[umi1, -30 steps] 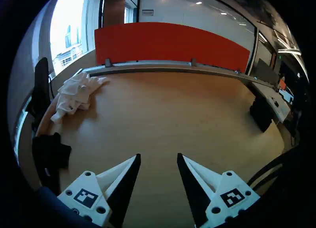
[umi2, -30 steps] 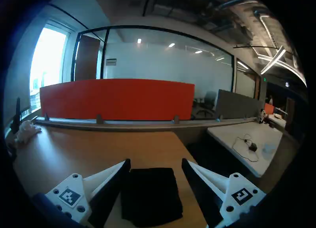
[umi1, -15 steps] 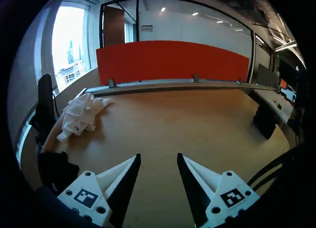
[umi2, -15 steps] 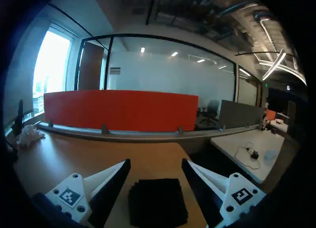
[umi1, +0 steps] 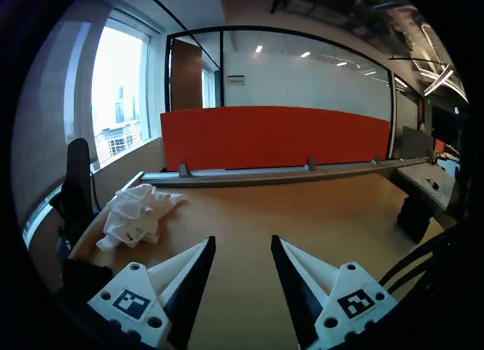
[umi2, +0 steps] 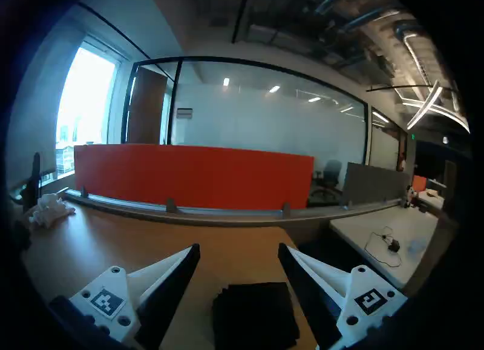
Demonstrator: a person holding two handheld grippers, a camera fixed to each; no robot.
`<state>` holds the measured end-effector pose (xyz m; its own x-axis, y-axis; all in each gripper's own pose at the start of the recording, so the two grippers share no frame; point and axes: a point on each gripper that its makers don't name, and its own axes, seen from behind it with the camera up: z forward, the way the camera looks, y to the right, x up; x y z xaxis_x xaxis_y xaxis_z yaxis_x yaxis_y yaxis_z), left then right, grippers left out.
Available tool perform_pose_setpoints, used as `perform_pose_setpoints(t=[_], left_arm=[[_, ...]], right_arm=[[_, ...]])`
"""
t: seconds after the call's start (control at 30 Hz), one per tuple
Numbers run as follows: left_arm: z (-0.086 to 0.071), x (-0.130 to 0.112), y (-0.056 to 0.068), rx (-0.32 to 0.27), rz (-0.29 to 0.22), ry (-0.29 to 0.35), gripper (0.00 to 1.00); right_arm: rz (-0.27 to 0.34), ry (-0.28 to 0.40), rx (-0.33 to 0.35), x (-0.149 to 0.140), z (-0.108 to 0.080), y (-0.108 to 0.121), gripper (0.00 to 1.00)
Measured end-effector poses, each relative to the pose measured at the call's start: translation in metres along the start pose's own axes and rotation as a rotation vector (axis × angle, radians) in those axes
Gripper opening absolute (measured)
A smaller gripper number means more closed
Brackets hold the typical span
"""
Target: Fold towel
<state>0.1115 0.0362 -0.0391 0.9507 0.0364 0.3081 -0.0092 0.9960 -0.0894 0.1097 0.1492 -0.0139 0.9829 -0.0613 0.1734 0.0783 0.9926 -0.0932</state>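
- While both my claws hang open and empty, my left gripper (umi1: 242, 238) is nearer the crumpled white towel (umi1: 136, 220).
- The towel lies on the desk (umi1: 314, 229) before the red divider's (umi1: 272, 138) left end, ahead-left of that claw.
- My right gripper (umi2: 239, 247) hovers over a folded black cloth (umi2: 255, 313) before the divider's right end.

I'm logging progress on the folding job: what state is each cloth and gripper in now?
white towel: crumpled in a heap on the desk, unfolded.
black cloth: folded flat in a neat stack.
left gripper: open, holding nothing.
right gripper: open, over the black cloth, not gripping it.
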Motion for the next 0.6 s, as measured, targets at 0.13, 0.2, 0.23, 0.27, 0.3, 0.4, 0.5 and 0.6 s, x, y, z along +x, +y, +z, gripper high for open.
perform_pose_setpoints(t=[0.13,0.2,0.23,0.27,0.3,0.4,0.5,0.6], left_arm=[[0.006,0.014,-0.007,0.012,-0.011,0.040,0.67],[0.008,0.020,-0.010,0.017,-0.015,0.055,0.67],[0.009,0.024,-0.012,0.020,-0.019,0.063,0.67],[0.010,0.027,-0.013,0.023,-0.022,0.069,0.67],[0.011,0.030,-0.015,0.024,-0.025,0.078,0.67],[0.014,0.039,-0.018,0.027,-0.037,0.102,0.67],[0.016,0.047,-0.021,0.029,-0.042,0.122,0.67],[0.017,0.056,-0.024,0.031,-0.043,0.147,0.66]], right_arm=[[-0.002,0.012,0.017,0.008,-0.001,-0.015,1.00],[-0.003,0.018,0.026,0.012,-0.001,-0.023,1.00],[-0.004,0.023,0.032,0.015,-0.001,-0.028,1.00],[-0.004,0.026,0.037,0.017,-0.001,-0.032,1.00],[-0.004,0.030,0.042,0.020,-0.001,-0.037,1.00],[-0.002,0.043,0.058,0.028,0.000,-0.053,1.00],[0.001,0.056,0.073,0.035,0.001,-0.069,1.00],[0.002,0.064,0.090,0.041,0.002,-0.085,1.00]])
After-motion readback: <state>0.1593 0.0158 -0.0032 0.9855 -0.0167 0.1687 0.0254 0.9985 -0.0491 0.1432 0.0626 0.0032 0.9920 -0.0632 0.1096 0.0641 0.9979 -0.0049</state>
